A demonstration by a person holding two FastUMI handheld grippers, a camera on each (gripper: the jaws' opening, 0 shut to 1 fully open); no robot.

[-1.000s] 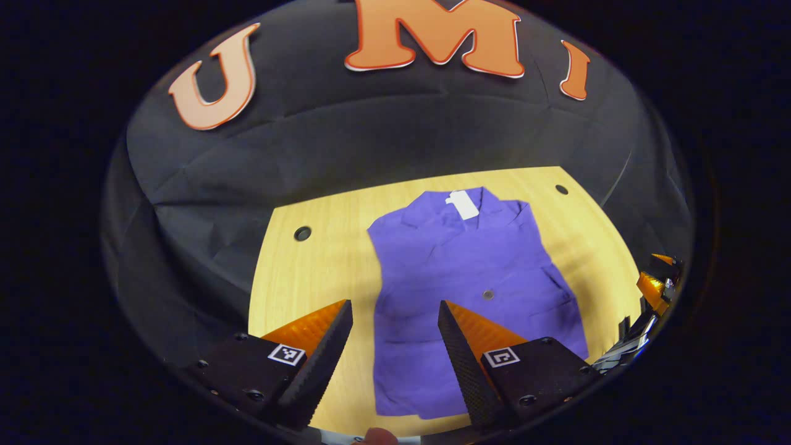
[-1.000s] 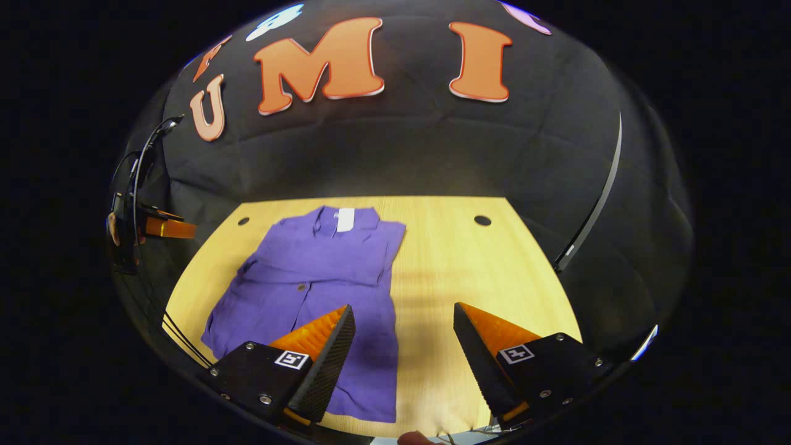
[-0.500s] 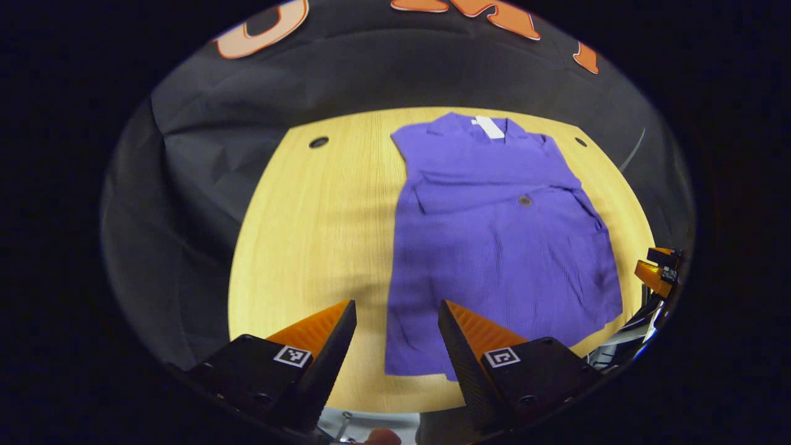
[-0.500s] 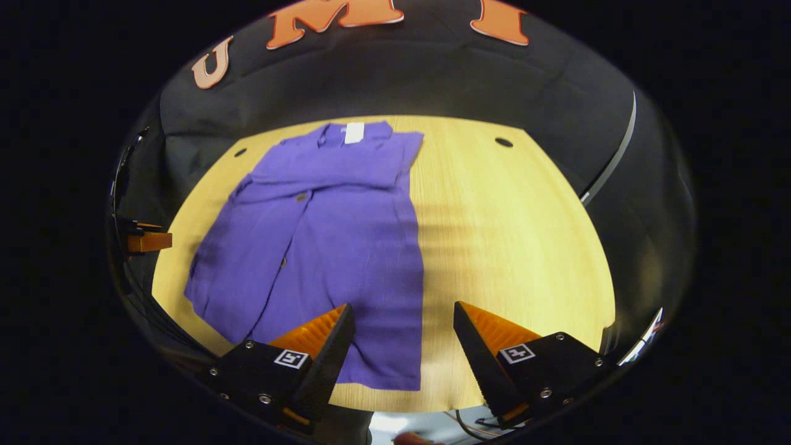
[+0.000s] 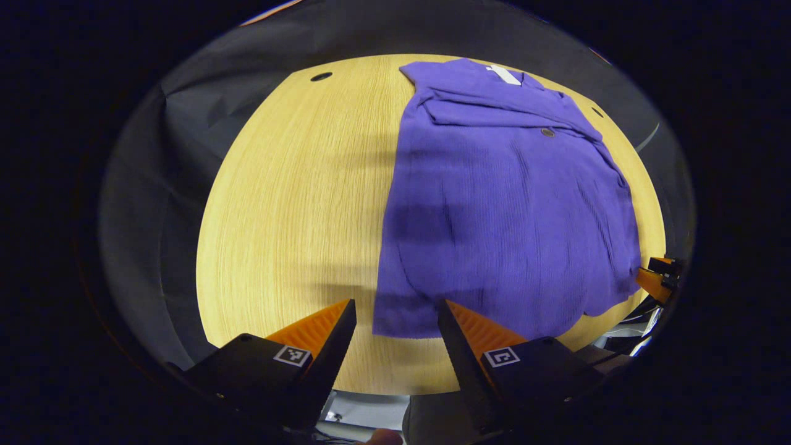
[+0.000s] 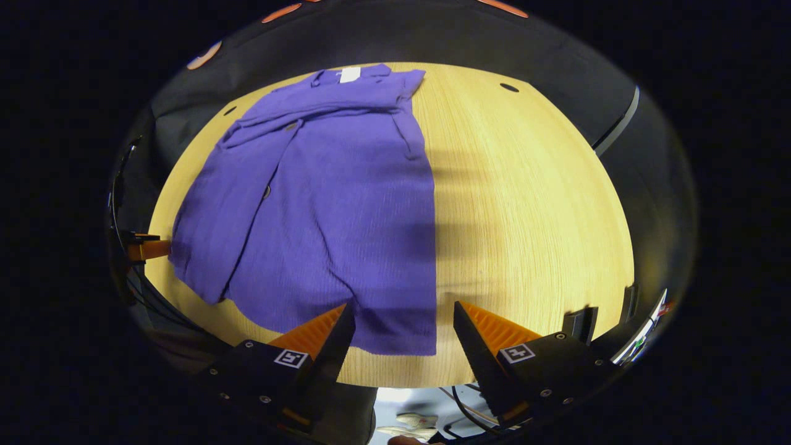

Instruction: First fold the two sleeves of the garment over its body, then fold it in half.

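While both cameras look down from above the near edge, a pale wooden counter (image 5: 290, 204) spreads across each view, backed by the booth's black cloth wall. A purple garment (image 5: 500, 204) lies flat on the counter, stretching from the far edge, where its collar sits, down to just short of the near edge. Both sleeves are folded in over the body, so the shape is a long rectangle. In the left gripper view the garment sits toward the right half of the counter; in the right gripper view the garment (image 6: 327, 204) sits toward the left half.

The left tongs (image 5: 395, 315) hover above the garment's near left corner, jaws spread apart with nothing between them. The right tongs (image 6: 401, 318) hover above the near right corner of the hem, likewise spread wide and holding nothing. In the left gripper view the right tongs show faintly at the far right margin.

A small white label (image 6: 350, 75) sits inside the collar. A dark button (image 5: 547, 131) shows on the front below the folded sleeves. Small round holes (image 5: 321, 76) mark the counter near its far corners.
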